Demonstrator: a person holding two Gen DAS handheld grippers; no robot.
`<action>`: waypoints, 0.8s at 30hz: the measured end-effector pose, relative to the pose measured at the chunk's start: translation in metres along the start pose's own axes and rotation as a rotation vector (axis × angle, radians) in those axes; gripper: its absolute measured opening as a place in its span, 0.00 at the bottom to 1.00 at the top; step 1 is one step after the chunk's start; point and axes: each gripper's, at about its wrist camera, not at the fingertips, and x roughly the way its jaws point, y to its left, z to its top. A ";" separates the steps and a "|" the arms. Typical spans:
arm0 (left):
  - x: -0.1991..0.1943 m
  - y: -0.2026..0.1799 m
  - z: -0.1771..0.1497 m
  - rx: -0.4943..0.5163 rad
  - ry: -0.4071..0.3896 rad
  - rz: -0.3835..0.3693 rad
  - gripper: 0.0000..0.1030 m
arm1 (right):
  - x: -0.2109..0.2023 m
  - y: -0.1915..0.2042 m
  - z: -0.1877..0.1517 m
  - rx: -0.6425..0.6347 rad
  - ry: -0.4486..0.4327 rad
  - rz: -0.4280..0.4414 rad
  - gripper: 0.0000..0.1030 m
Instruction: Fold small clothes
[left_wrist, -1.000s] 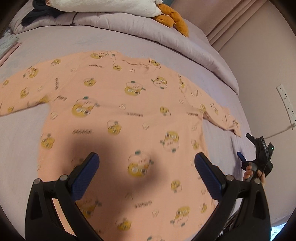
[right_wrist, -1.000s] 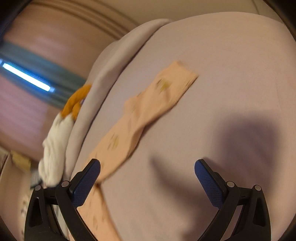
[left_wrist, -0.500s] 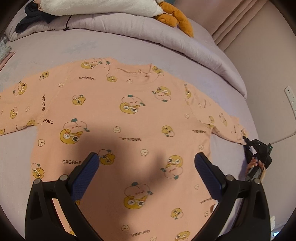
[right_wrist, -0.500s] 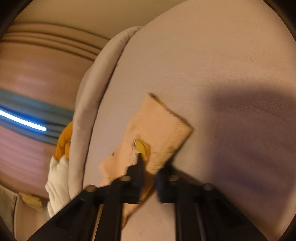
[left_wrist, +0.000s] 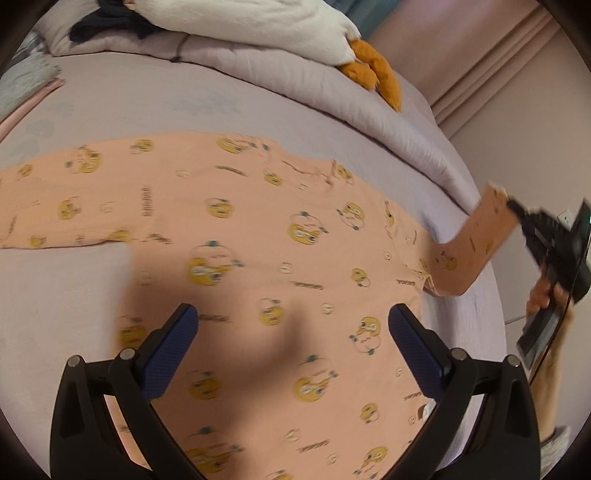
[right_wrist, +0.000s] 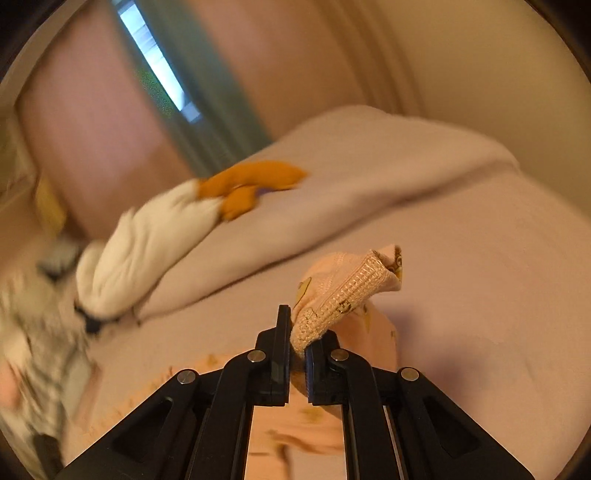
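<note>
Peach long-sleeved shirt (left_wrist: 280, 266) with yellow cartoon prints, spread flat on a lilac bed (left_wrist: 74, 295), body beneath and beyond the left gripper (left_wrist: 293, 332). Left gripper hovering above the hem half, blue-padded fingers (left_wrist: 170, 347) set wide apart, nothing between them. At far right of the left wrist view, right gripper (left_wrist: 517, 214) clamped on the cuff (left_wrist: 495, 206) of the right sleeve, that sleeve raised off the bed and angled up from the shoulder; other sleeve lying flat toward the left edge. Only in the right wrist view: ribbed cuff (right_wrist: 343, 295) pinched between the nearly closed jaws of the right gripper (right_wrist: 297, 354), fabric bunched just past the tips. Only in the left wrist view: the whole shirt and the hand (left_wrist: 546, 295) on the right gripper's handle. White plush toy (left_wrist: 258, 22) with orange feet on a folded duvet (left_wrist: 332, 88) at the far side, seen in both views. Compared with half a second ago: sleeve end then flat on the bed with the right gripper just closing on it, now lifted clear; left gripper equally wide open then.
</note>
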 end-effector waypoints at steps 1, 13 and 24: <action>-0.007 0.009 -0.001 -0.010 -0.011 0.004 1.00 | 0.005 0.022 0.000 -0.036 0.008 0.012 0.08; -0.062 0.113 -0.007 -0.182 -0.101 0.113 1.00 | 0.114 0.264 -0.140 -0.705 0.211 0.059 0.08; -0.066 0.144 -0.004 -0.260 -0.116 0.111 1.00 | 0.112 0.283 -0.204 -0.858 0.384 0.248 0.58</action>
